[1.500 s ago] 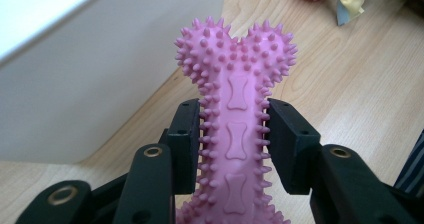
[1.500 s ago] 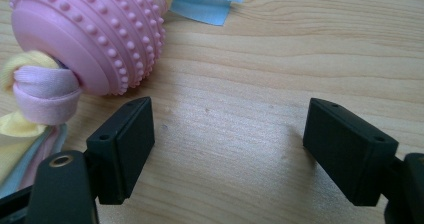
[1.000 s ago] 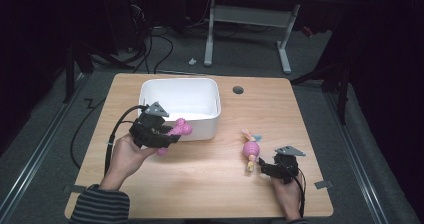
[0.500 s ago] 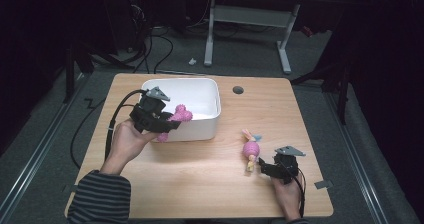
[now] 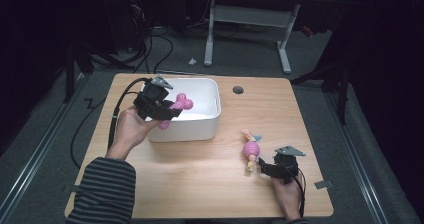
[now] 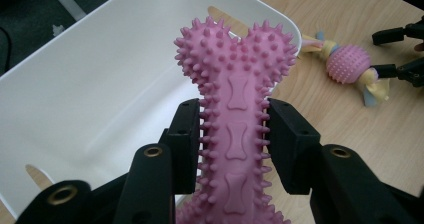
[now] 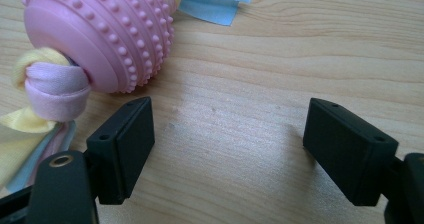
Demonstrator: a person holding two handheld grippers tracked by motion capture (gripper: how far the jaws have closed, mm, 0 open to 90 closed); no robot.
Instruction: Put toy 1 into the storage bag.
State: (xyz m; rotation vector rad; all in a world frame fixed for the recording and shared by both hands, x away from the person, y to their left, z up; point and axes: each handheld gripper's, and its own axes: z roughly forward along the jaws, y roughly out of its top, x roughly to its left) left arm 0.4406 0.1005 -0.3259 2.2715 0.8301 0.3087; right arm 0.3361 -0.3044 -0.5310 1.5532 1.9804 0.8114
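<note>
A pink spiked bone toy (image 6: 239,109) is clamped between the pads of my left gripper (image 6: 235,139), which is shut on its shaft. In the high view that gripper (image 5: 167,110) holds the bone toy (image 5: 179,104) above the left part of the white bin (image 5: 207,121). A pink ball toy (image 5: 250,149) with cloth tails lies on the table at the right. My right gripper (image 5: 261,167) rests just beside it, open, jaws wide apart. In the right gripper view the ball toy (image 7: 105,39) lies ahead and left of the gripper (image 7: 227,149), outside the jaws.
The wooden table (image 5: 210,184) has a round cable hole (image 5: 238,90) behind the bin. The left gripper's cable (image 5: 120,104) trails off the table's left side. A white desk frame (image 5: 245,19) stands on the floor beyond.
My left gripper has carried the pink bone up and away from me, from the bin's front left corner to over its rim. The right gripper has stayed still.
</note>
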